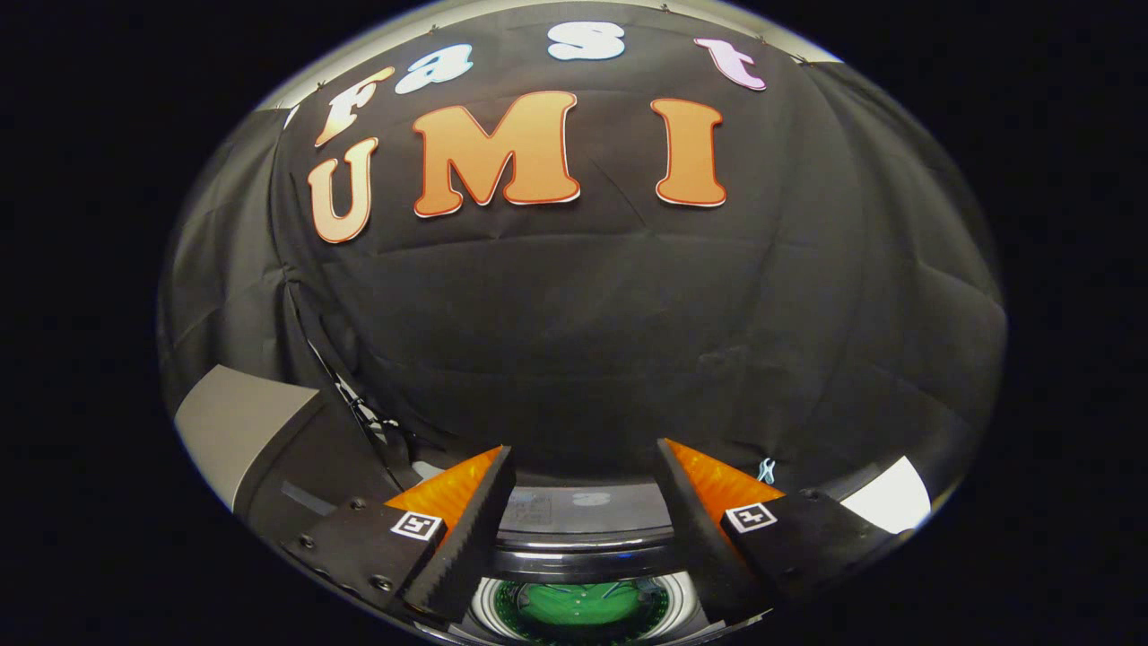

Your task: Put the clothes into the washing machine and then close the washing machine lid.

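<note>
My gripper is open, its two fingers spread wide with nothing between them. Below and between the fingers lies the washing machine's round drum opening, and a green garment rests inside it. The machine's dark back panel runs across just beyond the opening. The lid, grey-edged with a dark face, stands raised to the left of the left finger.
The black cloth wall rises right behind the machine. A white surface shows to the right of the right finger. Thin cables hang beside the raised lid.
</note>
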`<state>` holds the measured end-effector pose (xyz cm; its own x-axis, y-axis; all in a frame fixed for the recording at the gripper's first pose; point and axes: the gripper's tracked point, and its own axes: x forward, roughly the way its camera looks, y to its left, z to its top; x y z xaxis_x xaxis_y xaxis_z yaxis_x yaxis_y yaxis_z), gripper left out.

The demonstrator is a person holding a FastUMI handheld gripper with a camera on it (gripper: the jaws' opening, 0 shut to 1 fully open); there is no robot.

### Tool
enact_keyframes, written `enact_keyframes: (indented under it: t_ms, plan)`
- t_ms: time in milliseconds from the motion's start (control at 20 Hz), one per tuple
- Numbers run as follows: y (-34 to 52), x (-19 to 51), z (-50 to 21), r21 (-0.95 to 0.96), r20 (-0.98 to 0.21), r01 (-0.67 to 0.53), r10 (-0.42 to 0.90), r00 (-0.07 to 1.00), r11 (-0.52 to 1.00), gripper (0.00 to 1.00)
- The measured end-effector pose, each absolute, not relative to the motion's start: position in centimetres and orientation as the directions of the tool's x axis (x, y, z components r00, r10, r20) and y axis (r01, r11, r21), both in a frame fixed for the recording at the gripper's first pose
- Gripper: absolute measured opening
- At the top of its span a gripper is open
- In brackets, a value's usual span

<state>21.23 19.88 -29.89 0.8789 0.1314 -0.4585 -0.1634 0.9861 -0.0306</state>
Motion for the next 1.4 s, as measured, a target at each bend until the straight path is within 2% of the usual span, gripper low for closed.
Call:
enact_keyframes:
  t_ms: [500,950,1150,1400]
  plan:
    - [18.8,15.7,-32.5,0.007,-0.496,-0.111,0.100,0.863,0.994,0.99]
    - [19.1,14.0,-31.3,-0.019,-0.467,-0.143,0.118,0.876,0.990,0.99]
    - [19.4,13.6,-28.4,0.007,-0.422,-0.155,0.143,0.895,0.988,0.99]
    - [18.3,13.0,-21.6,0.015,-0.312,-0.164,0.161,0.937,0.986,0.99]
